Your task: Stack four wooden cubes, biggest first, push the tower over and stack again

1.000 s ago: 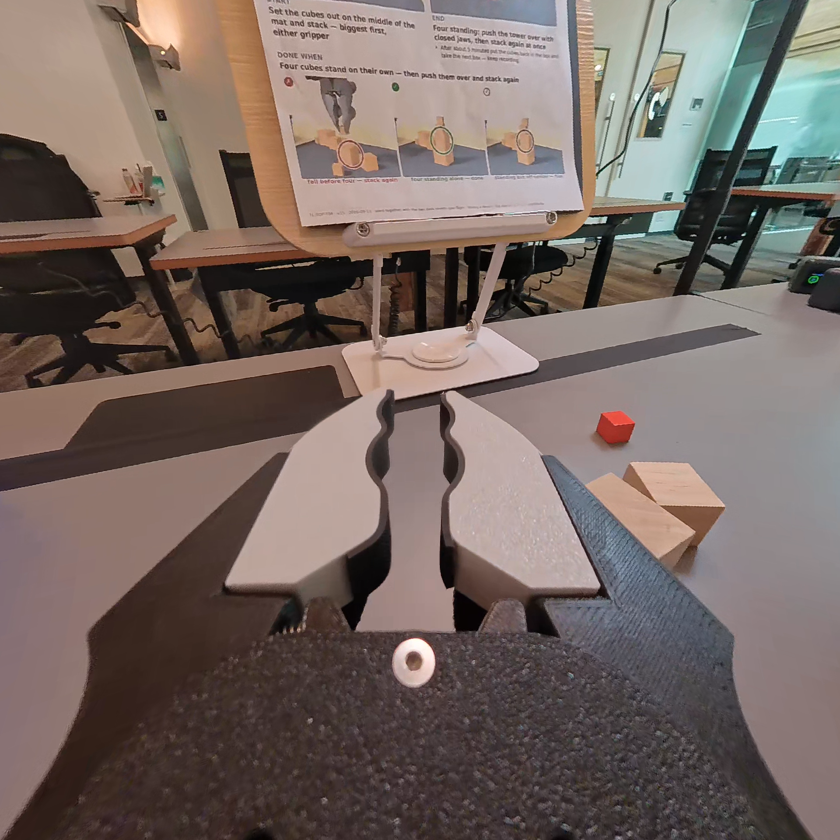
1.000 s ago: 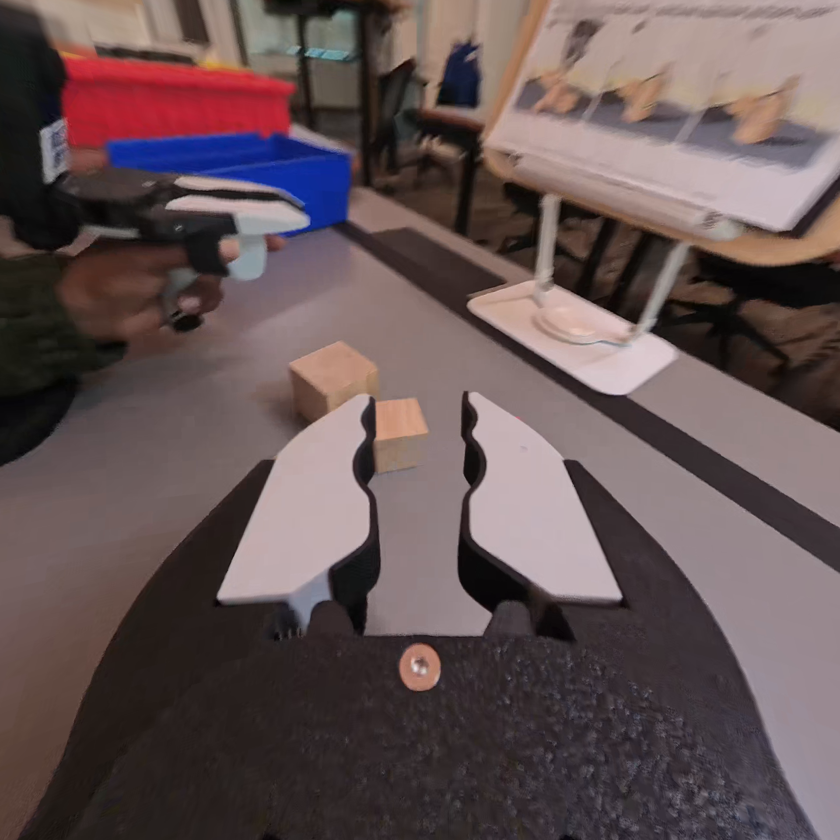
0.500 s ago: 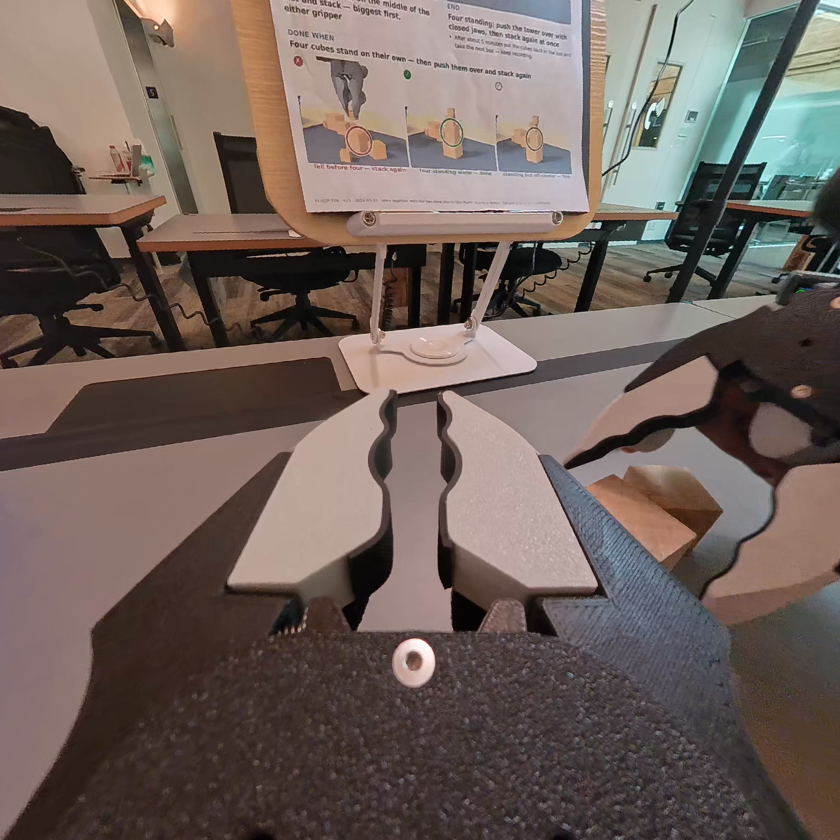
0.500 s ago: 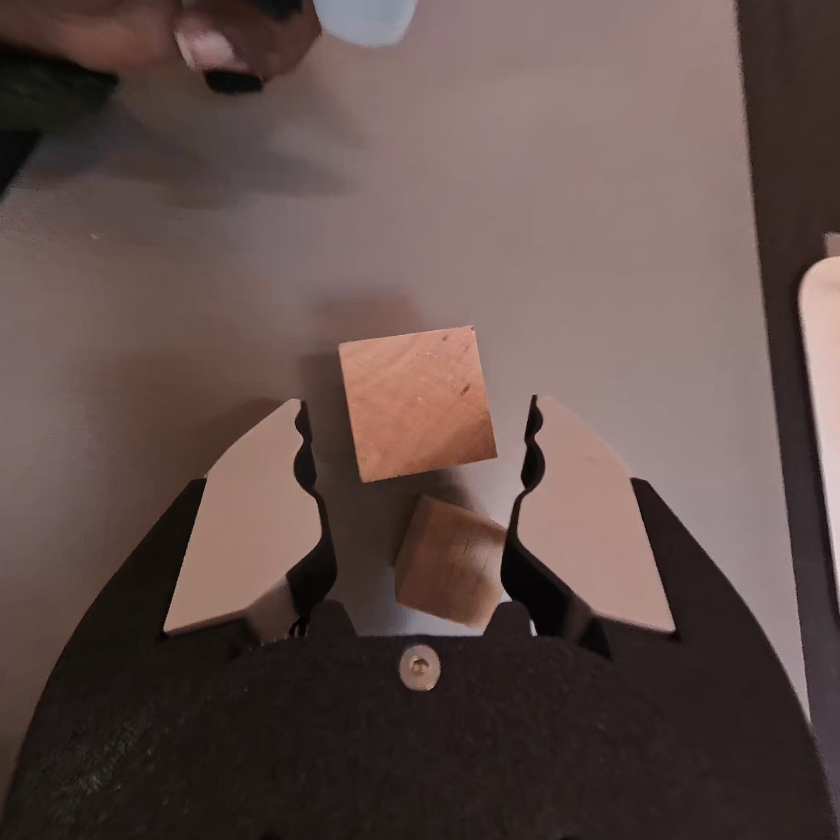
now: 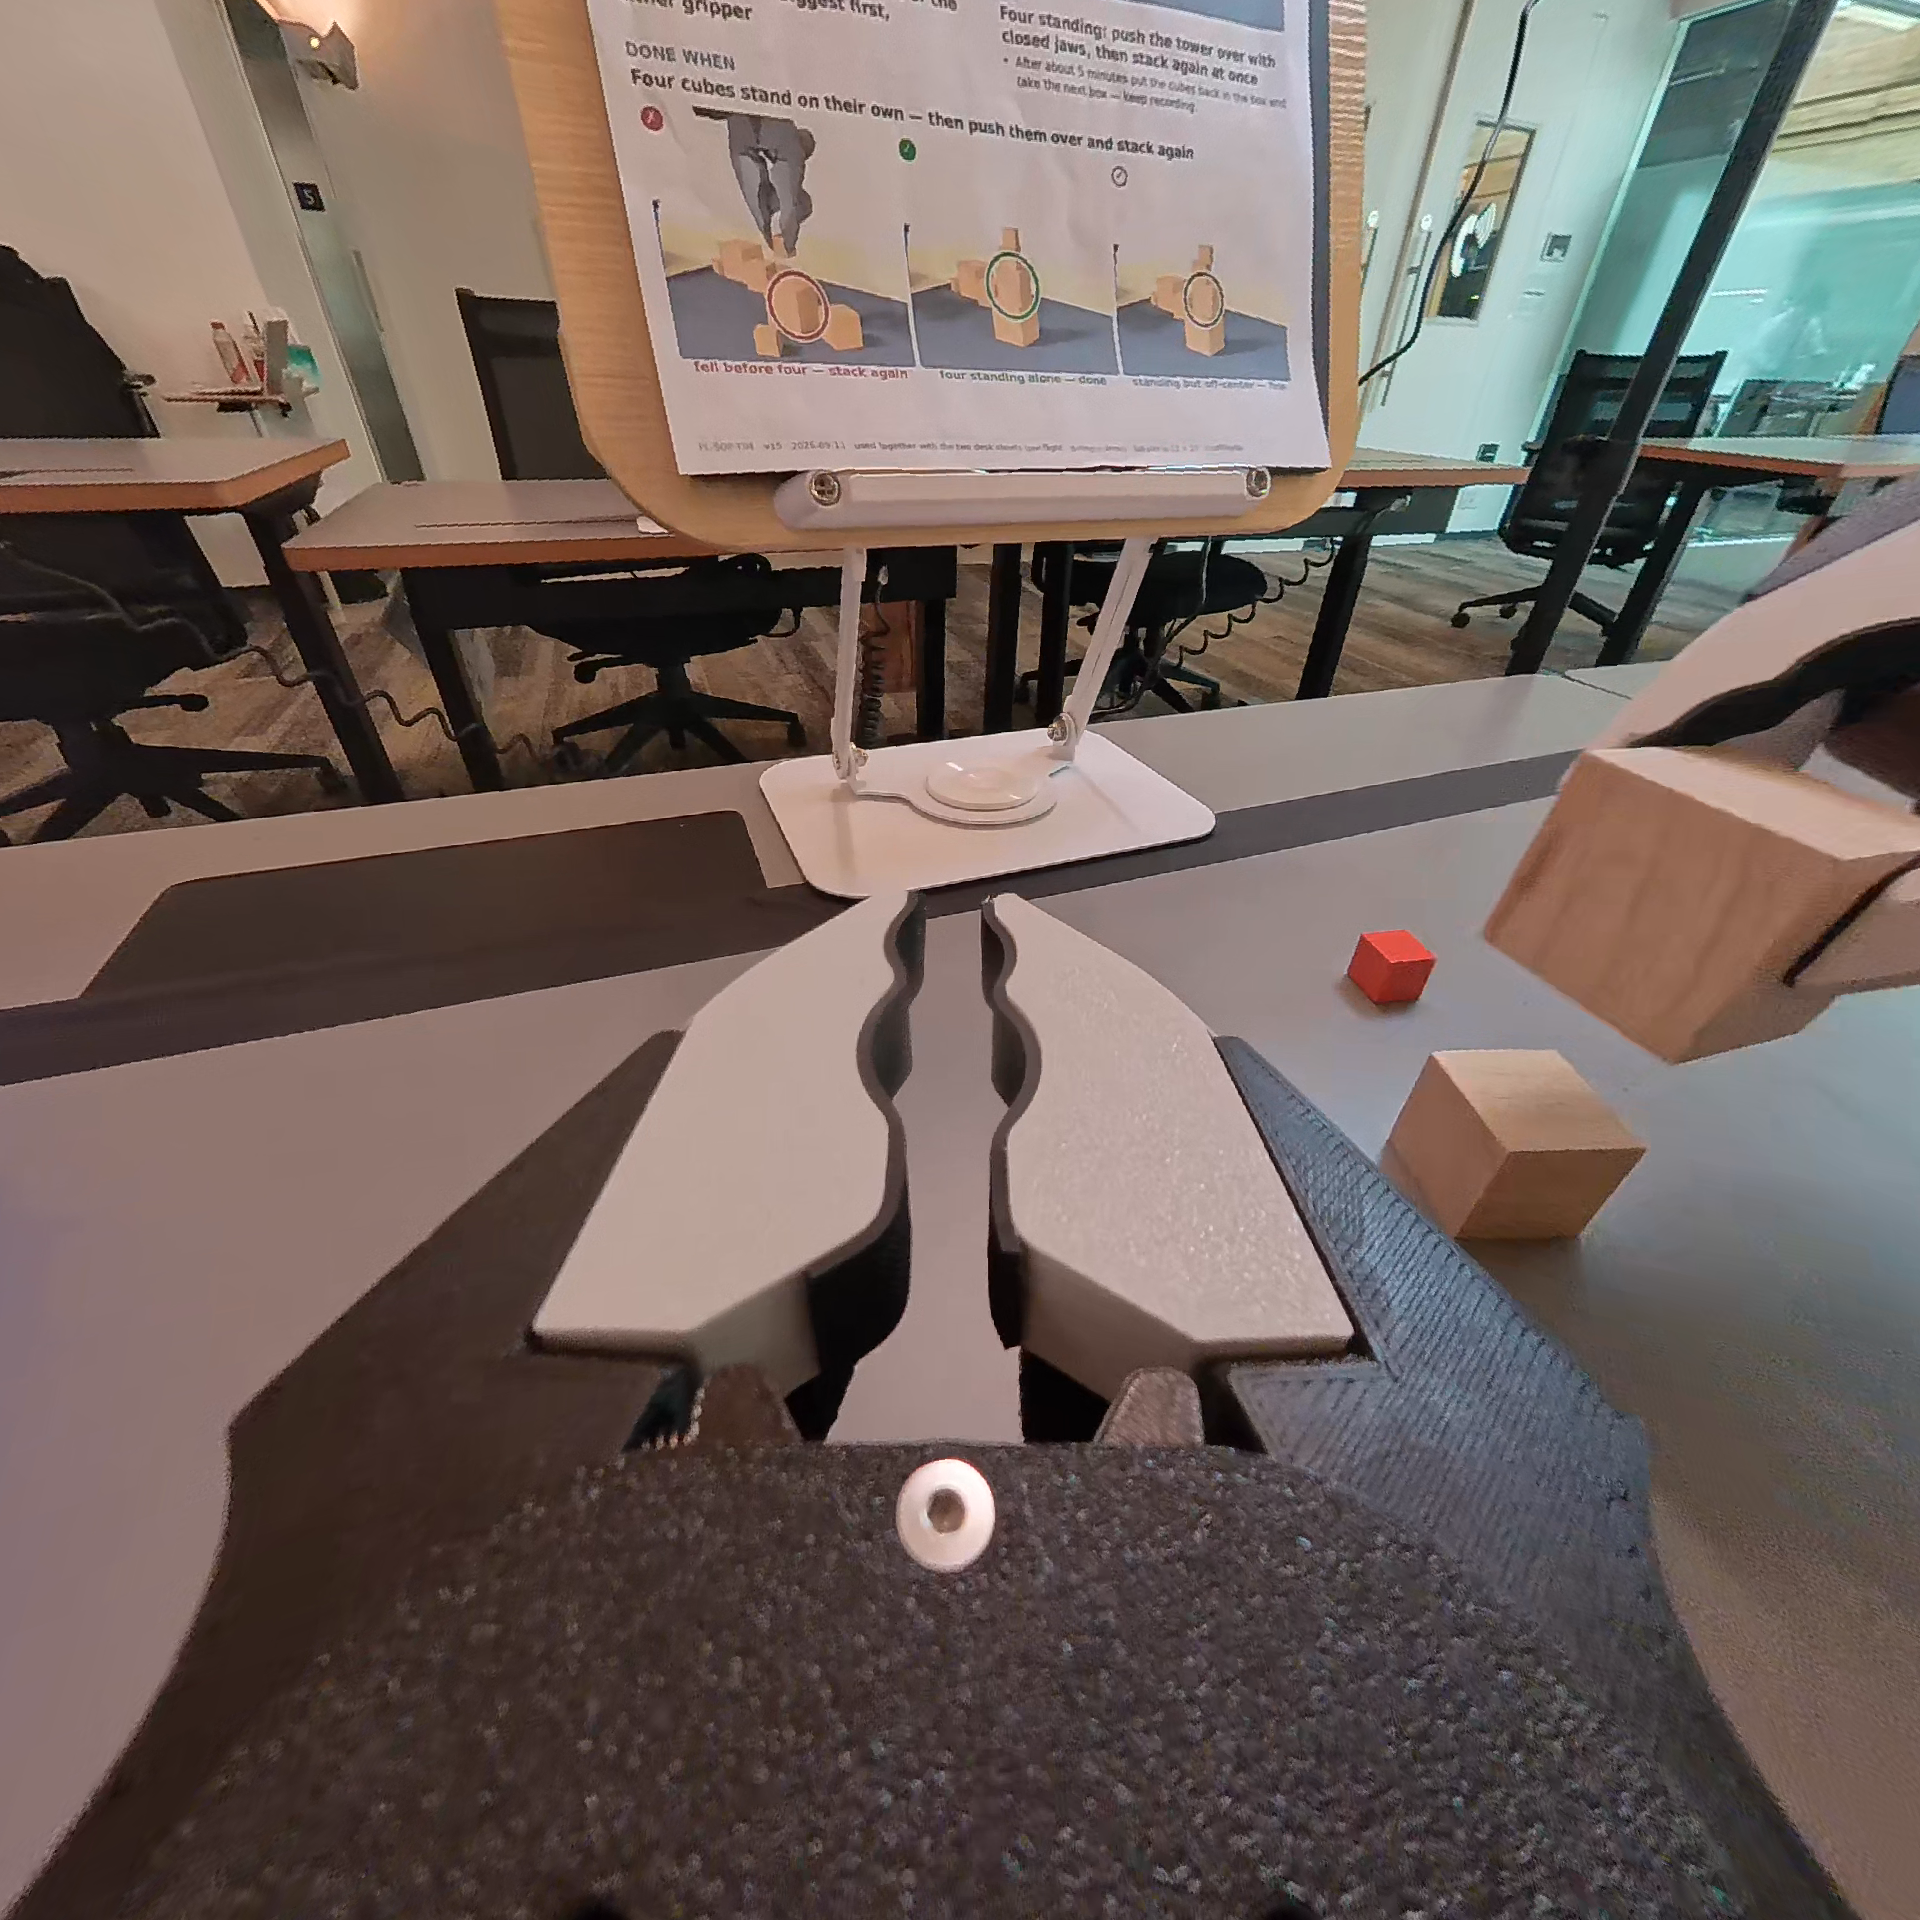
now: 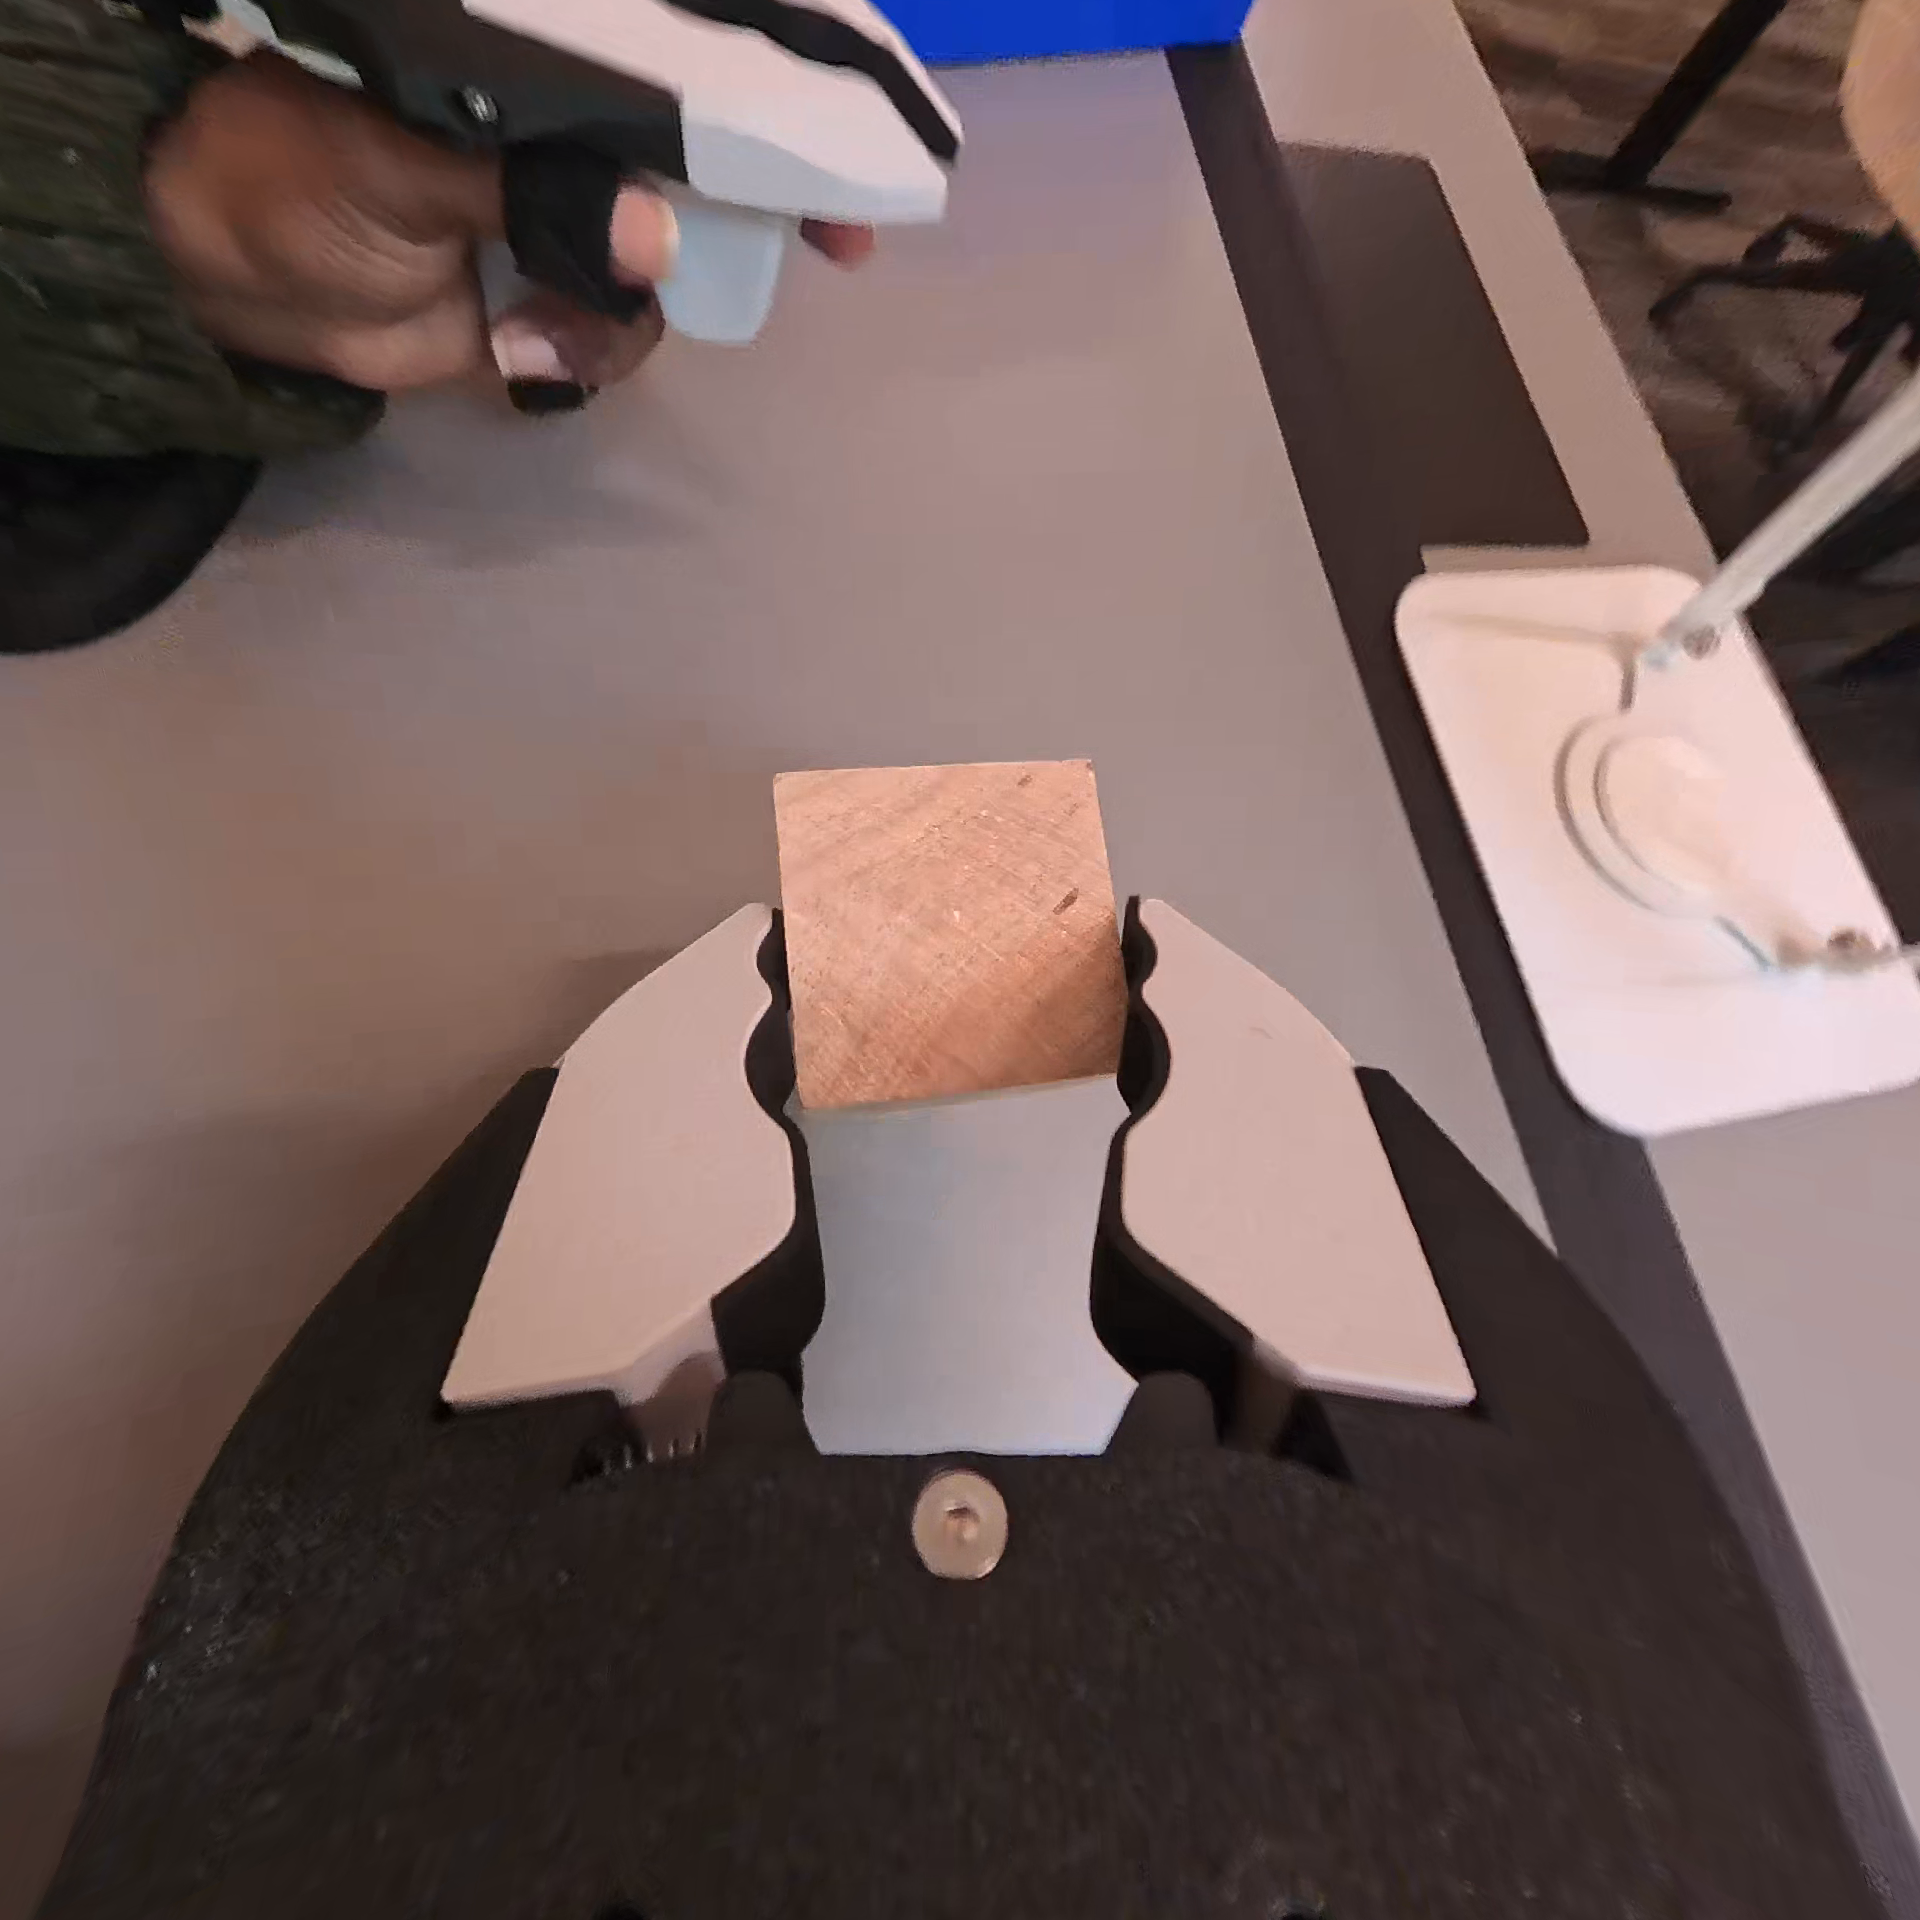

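Note:
My right gripper [image 6: 951, 920] is shut on a large wooden cube [image 6: 945, 935], with both pads pressed on its sides. In the left wrist view the same cube [image 5: 1683, 894] hangs in the air at the right, above the grey table [image 5: 312, 1195]. Below it, a smaller wooden cube [image 5: 1512, 1143] and a small red cube [image 5: 1390, 966] sit on the table. My left gripper [image 5: 951, 904] hovers low over the table to the left of them. Its jaws are a narrow gap apart with nothing between them. It also shows at the top left of the right wrist view [image 6: 831, 135], held by a hand [image 6: 343, 239].
A white stand base [image 5: 987, 810] carrying a printed sheet on a wooden board [image 5: 966, 208] stands on a dark strip [image 5: 416, 914] at the table's far side. A blue bin [image 6: 1060, 21] lies beyond the left gripper. Desks and office chairs stand behind the table. The gap from one gripper's tips to the other's is roughly 20 cm.
My right gripper opened wide over the two wooden cubes, closed on the larger one and lifted it off the table. My left gripper's jaws narrowed a little and it stayed in place.

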### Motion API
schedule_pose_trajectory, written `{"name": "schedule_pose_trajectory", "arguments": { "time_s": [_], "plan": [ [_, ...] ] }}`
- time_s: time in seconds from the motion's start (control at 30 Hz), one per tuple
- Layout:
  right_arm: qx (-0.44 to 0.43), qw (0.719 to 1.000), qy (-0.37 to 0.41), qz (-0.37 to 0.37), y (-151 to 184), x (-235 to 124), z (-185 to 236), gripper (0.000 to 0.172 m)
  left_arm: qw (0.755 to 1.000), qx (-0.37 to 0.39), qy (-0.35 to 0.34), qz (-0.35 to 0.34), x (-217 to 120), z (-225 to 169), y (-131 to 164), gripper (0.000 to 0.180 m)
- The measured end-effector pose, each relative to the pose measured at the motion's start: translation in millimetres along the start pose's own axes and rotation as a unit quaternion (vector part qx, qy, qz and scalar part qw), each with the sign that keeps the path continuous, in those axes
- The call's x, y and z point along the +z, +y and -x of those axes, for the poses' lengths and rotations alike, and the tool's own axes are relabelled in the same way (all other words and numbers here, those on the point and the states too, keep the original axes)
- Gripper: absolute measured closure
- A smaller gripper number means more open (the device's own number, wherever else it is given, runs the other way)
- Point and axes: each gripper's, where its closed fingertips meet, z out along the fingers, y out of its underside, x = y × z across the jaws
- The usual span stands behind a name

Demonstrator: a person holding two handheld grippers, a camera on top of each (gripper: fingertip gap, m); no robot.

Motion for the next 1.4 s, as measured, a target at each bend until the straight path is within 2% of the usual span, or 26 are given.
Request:
{"name": "schedule_pose_trajectory", "arguments": {
  "time_s": [0.13, 0.3, 0.67, 0.83, 0.93, 1.03, 1.13, 1.4],
  "plan": [
    [0.026, 0.999, -0.005, 0.025, 41, -20, 5, 0.111, 1.000, 0.011, 0.000, -0.001, 0, -3, 0, 0.172],
    [0.035, 0.998, -0.009, 0.052, 77, -22, 17, 0.111, 1.000, 0.016, -0.002, 0.003, 1, -4, 3, 0.173],
    [0.028, 0.999, -0.017, 0.043, 99, -10, 36, 0.111, 1.000, 0.017, -0.002, 0.010, 1, -3, 7, 0.173],
    [0.013, 0.999, -0.011, 0.037, 97, -2, 36, 0.111, 1.000, 0.017, -0.001, 0.010, 1, -3, 7, 0.173],
    [0.016, 0.999, -0.013, 0.040, 93, 0, 37, 0.102, 1.000, 0.015, -0.001, 0.011, 1, -3, 7, 0.172],
    [0.031, 0.999, -0.014, 0.024, 80, -5, 36, 0.098, 1.000, 0.016, 0.000, 0.010, 1, -3, 7, 0.172],
    [0.054, 0.998, 0.001, 0.018, 64, -7, 26, 0.102, 1.000, 0.016, 0.001, 0.010, 2, -3, 7, 0.172],
    [0.062, 0.988, 0.009, 0.140, 48, 30, 14, 0.102, 1.000, 0.016, 0.005, 0.013, 2, -5, 8, 0.172]
  ]
}}
